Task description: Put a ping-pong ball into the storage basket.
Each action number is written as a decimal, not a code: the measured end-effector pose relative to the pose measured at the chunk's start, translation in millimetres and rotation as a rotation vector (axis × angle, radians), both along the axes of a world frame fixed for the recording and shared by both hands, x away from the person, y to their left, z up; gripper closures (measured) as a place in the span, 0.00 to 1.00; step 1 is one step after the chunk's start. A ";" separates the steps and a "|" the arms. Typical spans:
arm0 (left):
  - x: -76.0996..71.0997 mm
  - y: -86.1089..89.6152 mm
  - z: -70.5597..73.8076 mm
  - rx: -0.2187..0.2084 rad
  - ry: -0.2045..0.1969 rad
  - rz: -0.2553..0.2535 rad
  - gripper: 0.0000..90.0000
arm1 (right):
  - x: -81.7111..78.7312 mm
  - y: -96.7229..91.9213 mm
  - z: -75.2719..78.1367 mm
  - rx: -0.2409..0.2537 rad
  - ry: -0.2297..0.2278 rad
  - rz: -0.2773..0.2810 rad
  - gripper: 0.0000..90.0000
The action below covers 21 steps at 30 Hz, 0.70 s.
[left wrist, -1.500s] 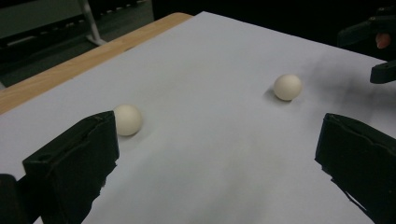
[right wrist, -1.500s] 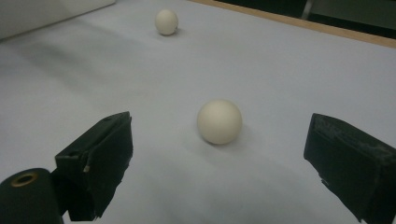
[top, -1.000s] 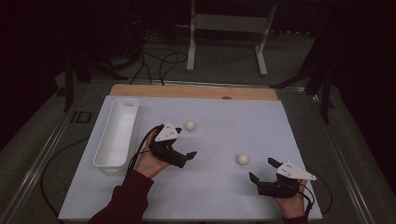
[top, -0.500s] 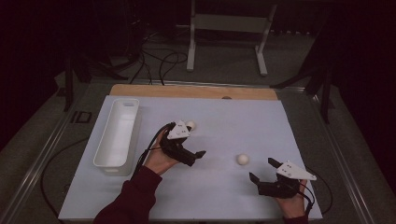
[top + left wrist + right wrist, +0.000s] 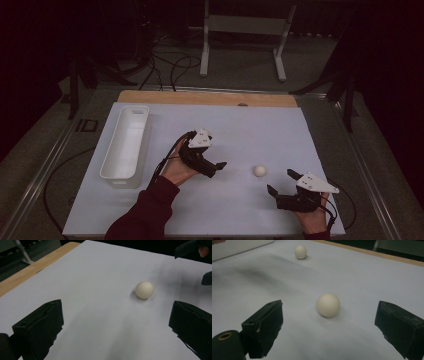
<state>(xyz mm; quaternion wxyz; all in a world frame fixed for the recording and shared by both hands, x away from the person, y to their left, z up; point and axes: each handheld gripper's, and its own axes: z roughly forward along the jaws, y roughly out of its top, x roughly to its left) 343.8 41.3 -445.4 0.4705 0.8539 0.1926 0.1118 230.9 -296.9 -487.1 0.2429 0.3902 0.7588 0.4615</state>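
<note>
Two cream balls lie on the white table sheet (image 5: 230, 210). The near ball (image 5: 259, 170) (image 5: 144, 289) (image 5: 328, 304) rests between the two grippers. My left gripper (image 5: 217, 167) (image 5: 115, 315) is open and points at this ball from the left, a short way off. My right gripper (image 5: 281, 182) (image 5: 329, 322) is open too, and the ball sits just ahead of its jaws, untouched. The far ball (image 5: 300, 252) lies farther back in the right gripper view; in the high view the left gripper's grey plate (image 5: 200, 139) covers that spot.
A long white tray (image 5: 125, 142) stands along the left side of the sheet. A wooden strip (image 5: 210, 98) borders the far edge. Cables trail from both grippers. A metal stand (image 5: 245, 25) is on the floor beyond the table.
My left gripper has moved right, away from the tray and toward the near ball, now covering the far ball in the high view. The right gripper has stayed still.
</note>
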 end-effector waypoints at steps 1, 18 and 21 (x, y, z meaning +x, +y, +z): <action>0.2 -1.5 -0.1 0.002 0.001 -0.002 0.00 | 0.1 -0.3 0.0 -0.001 -0.002 0.000 0.09; 6.8 -31.3 -9.0 0.026 0.017 -0.038 0.00 | -0.8 -2.6 1.1 0.004 -0.009 -0.007 0.09; 7.7 -35.2 -11.0 0.026 0.027 -0.042 0.00 | -1.0 -2.6 1.1 0.004 -0.008 -0.007 0.09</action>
